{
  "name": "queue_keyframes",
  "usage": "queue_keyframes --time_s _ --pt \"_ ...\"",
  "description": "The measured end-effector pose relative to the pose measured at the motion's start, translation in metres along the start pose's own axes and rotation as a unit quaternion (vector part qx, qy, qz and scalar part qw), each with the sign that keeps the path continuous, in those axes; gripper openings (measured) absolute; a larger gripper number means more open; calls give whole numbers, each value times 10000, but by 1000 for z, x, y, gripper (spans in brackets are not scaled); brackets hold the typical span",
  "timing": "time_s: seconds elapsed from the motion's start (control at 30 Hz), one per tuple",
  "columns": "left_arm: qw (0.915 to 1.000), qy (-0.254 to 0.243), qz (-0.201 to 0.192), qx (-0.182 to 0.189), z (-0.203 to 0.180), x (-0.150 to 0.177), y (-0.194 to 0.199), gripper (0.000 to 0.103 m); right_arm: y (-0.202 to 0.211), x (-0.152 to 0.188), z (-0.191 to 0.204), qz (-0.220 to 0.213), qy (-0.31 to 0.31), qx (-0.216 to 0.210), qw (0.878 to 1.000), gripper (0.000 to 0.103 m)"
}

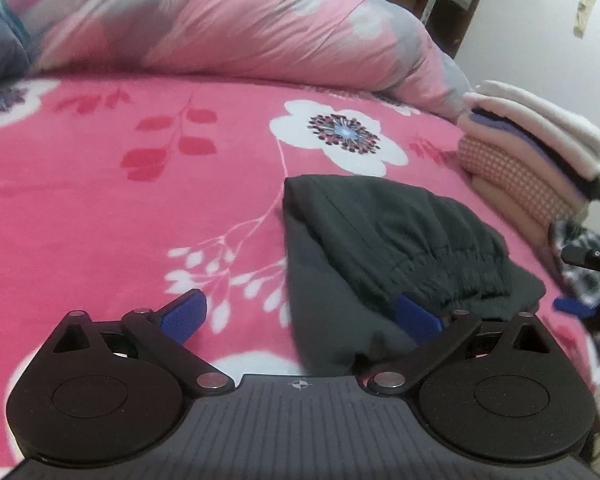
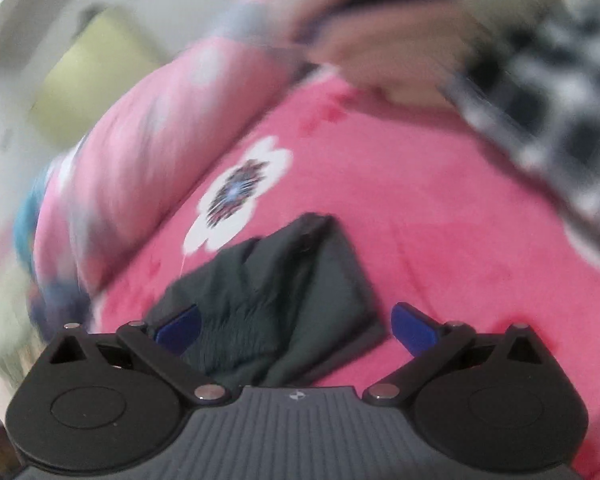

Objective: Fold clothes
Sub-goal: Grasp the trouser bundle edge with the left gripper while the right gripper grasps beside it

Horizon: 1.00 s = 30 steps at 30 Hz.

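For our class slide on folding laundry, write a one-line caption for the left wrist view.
Open left hand-held gripper hovers over folded dark green trousers on a pink floral bedsheet, beside a stack of folded clothes.

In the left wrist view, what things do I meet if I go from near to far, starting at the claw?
left claw → dark green garment → white flower print on the pink bedsheet → pink quilt

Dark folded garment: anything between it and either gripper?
Nothing visible. The dark garment lies on the pink bedsheet directly ahead of the open left gripper and the open right gripper. The folded stack sits apart, farther back.
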<state>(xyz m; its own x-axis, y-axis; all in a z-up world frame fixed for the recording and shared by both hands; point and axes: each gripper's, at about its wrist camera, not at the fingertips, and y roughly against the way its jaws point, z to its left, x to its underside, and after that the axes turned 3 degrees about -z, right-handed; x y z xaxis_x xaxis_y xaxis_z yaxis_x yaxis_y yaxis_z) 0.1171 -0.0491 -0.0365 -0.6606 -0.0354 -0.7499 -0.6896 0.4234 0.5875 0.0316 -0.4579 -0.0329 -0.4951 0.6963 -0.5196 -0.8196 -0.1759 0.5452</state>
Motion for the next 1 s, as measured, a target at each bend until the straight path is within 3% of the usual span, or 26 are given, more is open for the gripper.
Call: queue_keyframes --time_s 0.07,0.13,0.2,0.33,0.47,0.53,0.63,0.87,1.0 --pt "9996 -175 -162 123 -3 3 2 99 1 -1 -16 149 -679 -96 9975 103" --pt "9964 -718 -374 269 -16 9 6 99 5 7 -29 330 -1309 -385 9901 103" --pt "9878 -1400 -501 461 -34 14 8 99 4 18 -36 541 -1759 -693 9805 103" --pt "9562 -2703 -586 963 -81 23 4 99 -14 22 -34 740 -1972 -727 9749 103" --pt "9233 -3564 -636 1279 -119 32 -14 99 -32 19 -26 734 -2023 -722 9739 103" --pt "9123 -3832 -589 1321 -134 33 -27 99 -39 17 -25 737 -2100 -746 9721 103" --pt "9039 -4026 -421 1380 -150 33 -48 99 -51 14 -24 746 -2178 -771 9701 103" --pt "8947 -4236 -149 1406 -168 37 -76 98 -59 10 -24 737 -2260 -920 9670 103" --pt "8920 -4307 -194 1359 -173 38 -76 88 -51 11 -27 605 -2371 -1040 9640 103"
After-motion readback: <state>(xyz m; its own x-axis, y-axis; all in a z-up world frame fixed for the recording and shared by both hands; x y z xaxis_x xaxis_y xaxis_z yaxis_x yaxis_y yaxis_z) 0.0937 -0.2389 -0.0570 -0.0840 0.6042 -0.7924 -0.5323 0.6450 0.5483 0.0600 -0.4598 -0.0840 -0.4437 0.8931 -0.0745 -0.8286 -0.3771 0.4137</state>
